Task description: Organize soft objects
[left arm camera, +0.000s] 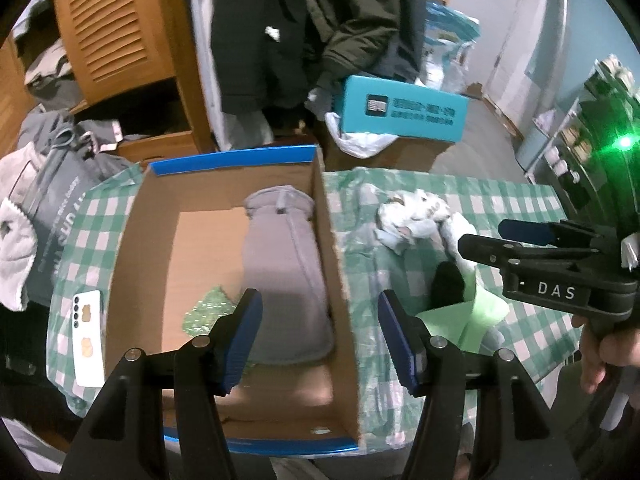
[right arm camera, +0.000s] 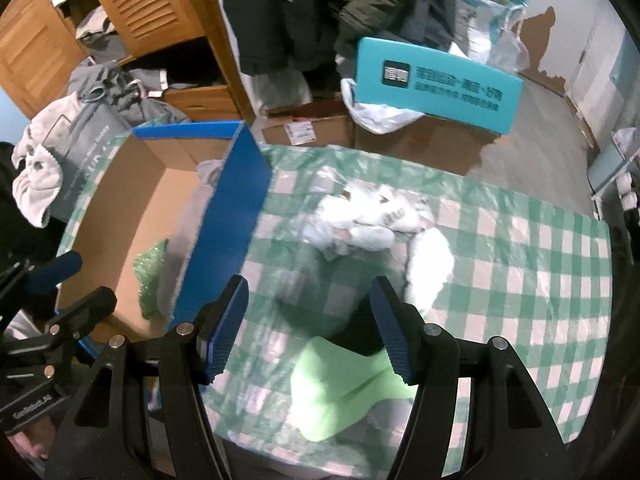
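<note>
Mid-sorting: grey cloth (left arm camera: 286,264) already in cardboard box (left arm camera: 340,280); both jaws apart and empty, left gripper (left arm camera: 320,338) over box, right gripper (right arm camera: 310,326) above green cloth (right arm camera: 340,388), likely next, needing descent and closure.

Both fisheye views were dim and cool-toned, lit by soft indoor light with no single clear source. Straight edges bowed strongly toward the rims, and black corners framed each circle. In the left wrist view a green light (left arm camera: 624,143) flared at 3 o'clock, smearing glare around it. Inside the cardboard box (left arm camera: 132,240) a soft shadow lay along the near wall at 6 o'clock. The right wrist view was blurrier: the checked tablecloth (right arm camera: 520,248) and white cloth pile (right arm camera: 372,216) looked smeared.
</note>
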The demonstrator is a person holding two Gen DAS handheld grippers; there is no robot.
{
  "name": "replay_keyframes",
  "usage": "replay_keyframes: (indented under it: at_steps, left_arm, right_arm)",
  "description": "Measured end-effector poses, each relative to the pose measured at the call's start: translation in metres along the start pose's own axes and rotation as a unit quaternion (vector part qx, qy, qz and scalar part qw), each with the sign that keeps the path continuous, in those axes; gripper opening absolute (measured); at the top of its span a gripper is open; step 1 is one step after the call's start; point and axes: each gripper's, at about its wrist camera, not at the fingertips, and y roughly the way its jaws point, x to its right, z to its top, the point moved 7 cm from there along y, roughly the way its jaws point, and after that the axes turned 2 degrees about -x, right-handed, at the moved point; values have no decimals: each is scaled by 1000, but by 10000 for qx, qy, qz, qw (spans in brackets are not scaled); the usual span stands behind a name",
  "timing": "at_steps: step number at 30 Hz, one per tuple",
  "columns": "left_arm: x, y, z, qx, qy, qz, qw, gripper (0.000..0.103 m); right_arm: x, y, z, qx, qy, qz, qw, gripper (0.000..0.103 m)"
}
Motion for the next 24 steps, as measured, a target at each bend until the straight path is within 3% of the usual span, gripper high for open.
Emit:
replay_keyframes:
  at_steps: [24]
  left_arm:
    - [92,49,-24,-716,723,-303,9943,62]
  right_arm:
    - [81,8,-59,-362,294,-301,9985,63]
